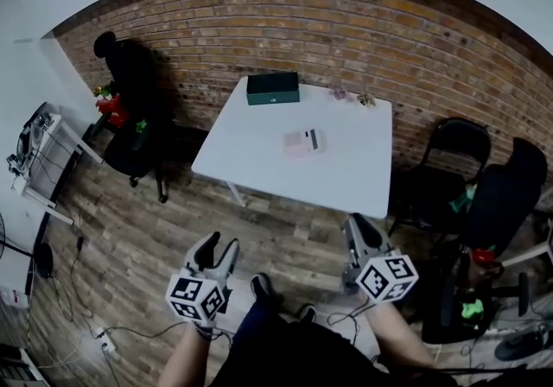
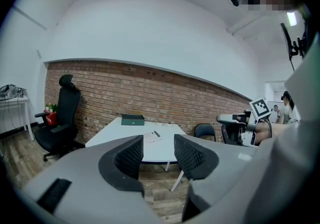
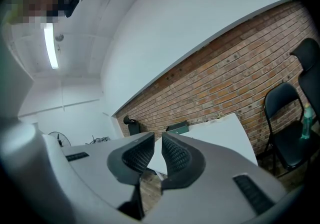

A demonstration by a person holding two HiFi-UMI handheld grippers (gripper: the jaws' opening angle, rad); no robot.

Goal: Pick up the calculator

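Lying flat near the middle of the white table (image 1: 346,174): calculator (image 1: 302,142), untouched | dark green box (image 1: 273,88) at the table's far edge by the brick wall (image 1: 415,48) | left gripper (image 1: 220,249) well short of the table, jaws spread, empty | right gripper (image 1: 357,223) also short, jaws narrowly apart, nothing between.

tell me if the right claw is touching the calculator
Apart: head view shows the right claw over the floor, well short of the calculator.
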